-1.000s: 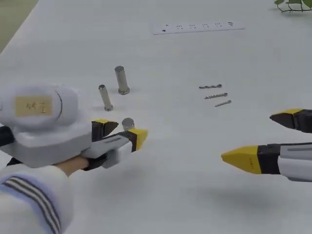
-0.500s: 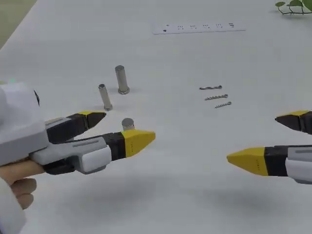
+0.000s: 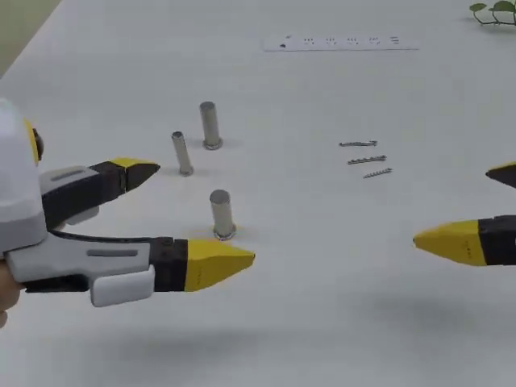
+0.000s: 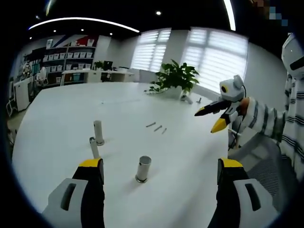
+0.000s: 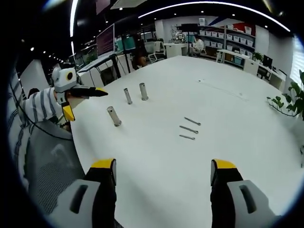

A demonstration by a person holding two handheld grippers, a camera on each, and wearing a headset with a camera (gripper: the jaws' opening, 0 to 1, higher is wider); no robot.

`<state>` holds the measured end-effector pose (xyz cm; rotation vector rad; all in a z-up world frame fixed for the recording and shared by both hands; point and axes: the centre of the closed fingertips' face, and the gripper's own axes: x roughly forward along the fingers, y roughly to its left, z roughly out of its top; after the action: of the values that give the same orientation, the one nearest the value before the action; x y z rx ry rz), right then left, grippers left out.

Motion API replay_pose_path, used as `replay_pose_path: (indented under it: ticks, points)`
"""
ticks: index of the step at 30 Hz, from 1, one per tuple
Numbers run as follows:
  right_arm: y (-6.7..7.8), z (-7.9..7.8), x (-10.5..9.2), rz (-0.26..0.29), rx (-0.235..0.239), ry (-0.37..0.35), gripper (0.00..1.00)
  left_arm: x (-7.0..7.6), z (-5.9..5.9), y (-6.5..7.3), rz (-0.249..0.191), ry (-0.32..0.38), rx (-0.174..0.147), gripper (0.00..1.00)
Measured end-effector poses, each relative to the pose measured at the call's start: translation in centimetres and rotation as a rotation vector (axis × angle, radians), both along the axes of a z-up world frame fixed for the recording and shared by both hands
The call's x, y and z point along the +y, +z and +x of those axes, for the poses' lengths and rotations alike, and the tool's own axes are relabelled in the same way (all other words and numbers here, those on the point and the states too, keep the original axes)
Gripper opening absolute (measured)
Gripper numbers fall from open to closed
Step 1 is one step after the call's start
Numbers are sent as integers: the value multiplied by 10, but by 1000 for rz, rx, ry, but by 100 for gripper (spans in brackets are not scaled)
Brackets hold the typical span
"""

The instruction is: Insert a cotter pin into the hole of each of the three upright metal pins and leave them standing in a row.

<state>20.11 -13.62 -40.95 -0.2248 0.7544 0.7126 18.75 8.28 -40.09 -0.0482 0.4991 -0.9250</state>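
The left gripper and right gripper have jaws wide open and empty, while the cotter pins lie on the table near the upright metal pins, thin, light, probably slippery, best pinched at the head.

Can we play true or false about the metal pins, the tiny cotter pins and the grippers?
All three metal pins stand upright. True.
Three cotter pins lie on the table. True.
The left gripper holds one of the cotter pins. False: its jaws are open and empty.
One of the cotter pins is already in a metal pin. False: all three lie loose, apart from them.
The right gripper is shut. False: its jaws are open.
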Motion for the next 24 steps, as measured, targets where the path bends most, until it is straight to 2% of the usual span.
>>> replay_pose_path:
  ticks: [4, 7, 10, 13, 16, 24]
  points:
    - [4, 10, -10, -107, -23, 87, 74, 4, 0, -3, 0, 19, 20, 99]
    - [8, 21, -17, -189, -34, 143, 73, 7, 1, -5, 8, 24, 15, 99]
    - [13, 29, -17, -203, -11, 167, 71, 9, 1, -8, 20, 32, 19, 99]
    - [23, 43, -14, -206, -36, 198, 70, 12, 3, -10, 27, 53, 20, 99]
    - [27, 51, -11, -227, -49, 235, 69, 16, 6, -12, 40, 75, 17, 99]
    - [21, 71, -4, -298, -52, 349, 58, 24, 5, -13, 58, 92, 17, 99]
